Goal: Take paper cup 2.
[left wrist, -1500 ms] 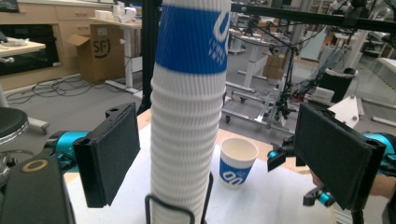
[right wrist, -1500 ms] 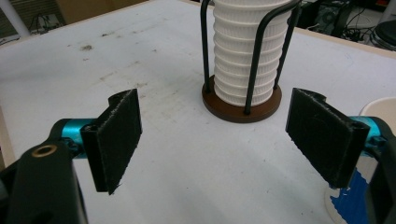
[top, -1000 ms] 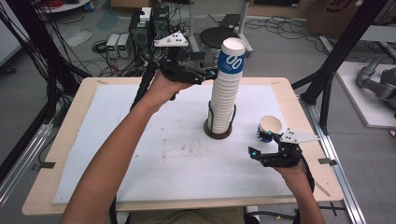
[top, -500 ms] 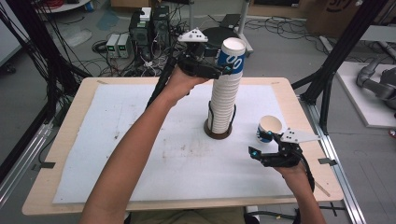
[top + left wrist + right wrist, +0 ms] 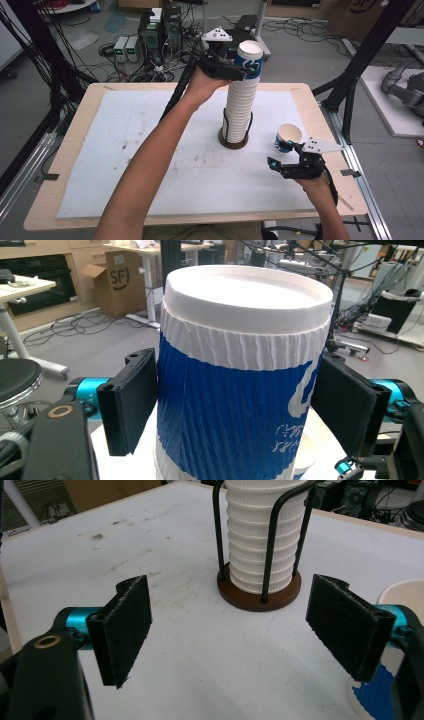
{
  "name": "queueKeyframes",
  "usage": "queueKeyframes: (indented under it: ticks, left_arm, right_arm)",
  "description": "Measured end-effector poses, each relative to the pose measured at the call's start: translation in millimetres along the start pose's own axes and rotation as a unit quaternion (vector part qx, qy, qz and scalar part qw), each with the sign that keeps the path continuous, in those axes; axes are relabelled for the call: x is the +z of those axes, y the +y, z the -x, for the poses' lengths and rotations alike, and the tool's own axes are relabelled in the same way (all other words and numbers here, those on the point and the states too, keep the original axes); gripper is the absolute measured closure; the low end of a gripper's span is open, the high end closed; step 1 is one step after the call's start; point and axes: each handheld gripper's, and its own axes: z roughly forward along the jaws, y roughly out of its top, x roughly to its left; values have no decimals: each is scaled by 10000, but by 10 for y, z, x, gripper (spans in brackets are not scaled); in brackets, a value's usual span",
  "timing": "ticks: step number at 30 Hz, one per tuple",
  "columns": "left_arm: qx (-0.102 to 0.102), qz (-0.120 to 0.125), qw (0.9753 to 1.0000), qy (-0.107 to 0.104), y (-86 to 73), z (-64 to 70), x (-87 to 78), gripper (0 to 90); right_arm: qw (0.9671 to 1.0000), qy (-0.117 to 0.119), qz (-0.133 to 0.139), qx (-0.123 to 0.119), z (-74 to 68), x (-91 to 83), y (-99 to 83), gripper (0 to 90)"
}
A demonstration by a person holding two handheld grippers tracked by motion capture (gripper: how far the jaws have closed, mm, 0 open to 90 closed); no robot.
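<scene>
Left gripper (image 5: 239, 73) has its jaws either side of the top blue-and-white ribbed paper cup (image 5: 240, 385), pads right at its sides, atop the tall white cup stack (image 5: 239, 112) in a wire holder. Right gripper (image 5: 287, 162) sits wide open, holding nothing, beside a lone paper cup (image 5: 288, 137).

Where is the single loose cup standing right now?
In the high view the loose cup stands upright on the table's right side, right of the cup stack and just beyond the right tongs.

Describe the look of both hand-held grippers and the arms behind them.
Left hand-held gripper and right hand-held gripper: black bodies, flat black padded jaws on turquoise mounts, each topped by a grey three-cornered plate. A black cable trails from each. The forearms are bare, no sleeves showing.
</scene>
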Motion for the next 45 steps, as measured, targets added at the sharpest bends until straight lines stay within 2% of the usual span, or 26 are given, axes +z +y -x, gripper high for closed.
queueKeyframes:
  ticks: [7,12,20,38,45]
  left_arm:
    - [4,-63,10000,-32,24,-5,-3,232]
    - [95,-155,9998,-8,62,1,8,239]
    - [96,-120,9999,69,70,5,21,242]
    - [159,-130,9997,95,99,30,20,249]
    - [144,-60,9998,128,110,34,20,253]
  right_arm:
    - [10000,2,-2,11,7,1,-4,188]
    - [10000,1,-8,11,8,6,-4,188]
    - [10000,-2,-3,21,21,0,-11,188]
    - [10000,13,-21,31,17,7,-11,188]
    - [10000,15,-26,46,20,0,-14,187]
